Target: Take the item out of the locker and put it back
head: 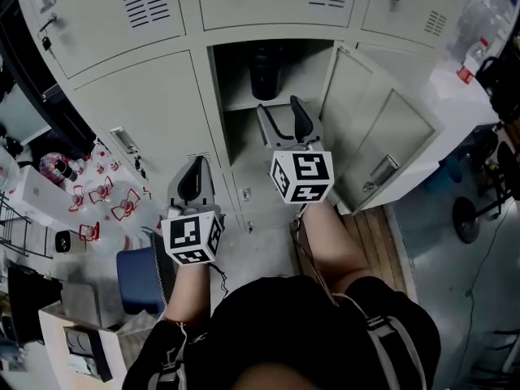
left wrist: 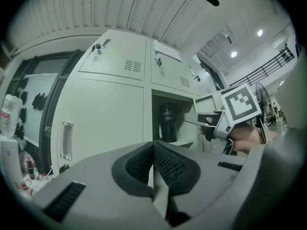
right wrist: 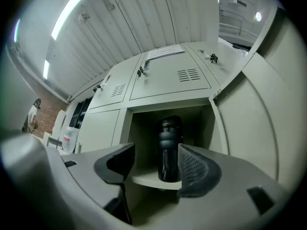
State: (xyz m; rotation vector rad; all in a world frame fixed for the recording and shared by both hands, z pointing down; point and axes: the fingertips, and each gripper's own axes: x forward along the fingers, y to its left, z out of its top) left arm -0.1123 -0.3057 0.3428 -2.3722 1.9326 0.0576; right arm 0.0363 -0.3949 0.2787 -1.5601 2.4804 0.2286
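Bottle: a black bottle is standing upright on the shelf inside the open locker, toward the back.
Right gripper: the right gripper is pointing into the open compartment with its jaws standing apart and gripping nothing. The bottle is showing between them but deeper in, untouched.
Left gripper: the left gripper is facing the closed door left of the opening, jaws pressed together and empty.
Door: the door is standing open to the right.
Bank: pale grey metal lockers are filling the wall, with vented upper doors and a key hanging in one lock.
Floor: a grey floor is lying below, with a wooden strip running under the door.
Ceiling: a white ribbed ceiling is spanning overhead, with a strip light glowing.
Side clutter: a blue bin is sitting at the left by red-and-white items.
Writing: a sheet is lying on an upper door, its print too small to read. No brand is reading on the bottle.
Hard to make out: from the head view the bottle is sitting in shadow, a dark shape only. The right gripper is covering much of the space under the shelf.
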